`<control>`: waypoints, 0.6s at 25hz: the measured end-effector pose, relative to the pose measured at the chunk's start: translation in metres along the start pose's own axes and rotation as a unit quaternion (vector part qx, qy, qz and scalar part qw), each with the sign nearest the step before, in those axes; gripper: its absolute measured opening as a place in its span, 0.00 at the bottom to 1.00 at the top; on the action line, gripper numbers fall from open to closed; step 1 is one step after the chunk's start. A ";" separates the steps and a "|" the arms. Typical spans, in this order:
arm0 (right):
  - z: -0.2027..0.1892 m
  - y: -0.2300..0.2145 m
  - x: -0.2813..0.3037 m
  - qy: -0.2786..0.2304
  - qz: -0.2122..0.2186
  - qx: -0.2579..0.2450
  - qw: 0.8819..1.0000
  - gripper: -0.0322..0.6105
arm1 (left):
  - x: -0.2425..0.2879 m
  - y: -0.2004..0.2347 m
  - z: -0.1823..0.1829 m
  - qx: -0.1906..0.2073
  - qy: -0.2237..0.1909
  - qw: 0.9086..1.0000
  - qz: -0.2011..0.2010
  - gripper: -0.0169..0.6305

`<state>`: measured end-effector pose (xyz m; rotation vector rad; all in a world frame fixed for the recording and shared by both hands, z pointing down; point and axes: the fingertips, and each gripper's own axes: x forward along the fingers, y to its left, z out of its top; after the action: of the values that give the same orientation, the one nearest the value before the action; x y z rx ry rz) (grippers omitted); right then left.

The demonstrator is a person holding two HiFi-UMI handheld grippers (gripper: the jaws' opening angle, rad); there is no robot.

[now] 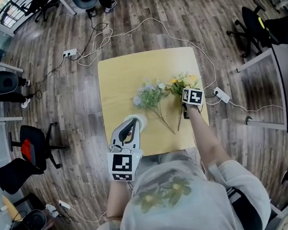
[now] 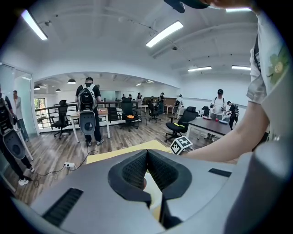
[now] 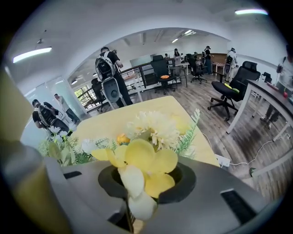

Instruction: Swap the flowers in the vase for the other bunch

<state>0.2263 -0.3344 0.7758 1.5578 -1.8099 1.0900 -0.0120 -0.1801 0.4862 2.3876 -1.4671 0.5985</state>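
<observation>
Left gripper [image 1: 131, 123]: tips closed together, at the white vase [image 1: 139, 120].
Right gripper [image 1: 184, 109]: clamped on the yellow bunch [image 1: 182, 82] stems.
Pale bunch [image 1: 150, 96]: lying on table [image 1: 120, 71].

The table [image 1: 125, 73] is pale yellow, and the floor [image 1: 57, 94] around it is grey-brown planking crossed by a white cable [image 1: 102, 43] at upper centre. Right of middle, the yellow bunch [image 1: 184, 82] mixes yellow, cream and orange with green leaves. Just left of it, the blue bunch [image 1: 148, 94] is pale blue and white on green stems. The vase [image 1: 140, 121] is white. The left gripper [image 2: 147, 157] and right gripper [image 3: 145, 185] are grey with black pads. Each marker cube [image 1: 122, 166] carries black squares on white. At the bottom, the shirt [image 1: 165, 190] is light grey with a green-and-yellow flower print.
</observation>
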 end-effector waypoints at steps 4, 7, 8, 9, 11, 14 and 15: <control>0.003 0.003 -0.018 -0.024 0.014 0.004 1.000 0.24 | -0.007 -0.003 -0.001 0.015 -0.003 1.000 0.003 0.05; 0.008 0.009 -0.035 -0.043 0.022 0.000 0.999 0.24 | -0.013 -0.002 -0.003 0.019 -0.005 1.000 0.001 0.05; 0.010 0.011 -0.041 -0.051 0.025 -0.001 0.998 0.22 | -0.015 -0.001 -0.004 0.019 -0.006 1.000 0.001 0.05; 0.012 0.013 -0.046 -0.058 0.027 -0.001 0.998 0.22 | -0.018 0.000 -0.005 0.019 -0.008 1.000 0.001 0.05; 0.016 0.017 -0.056 -0.072 0.033 -0.003 0.997 0.21 | -0.023 0.002 -0.008 0.018 -0.011 1.000 0.002 0.05; 0.023 0.021 -0.073 -0.089 0.036 -0.010 0.995 0.21 | -0.031 0.003 -0.010 0.015 -0.016 1.000 0.001 0.05; 0.026 0.021 -0.079 -0.095 0.036 -0.013 0.995 0.21 | -0.033 0.003 -0.010 0.015 -0.017 1.000 0.001 0.05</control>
<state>0.2255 -0.3113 0.6935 1.6391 -2.0108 0.9738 -0.0302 -0.1515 0.4796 2.4311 -1.4842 0.5878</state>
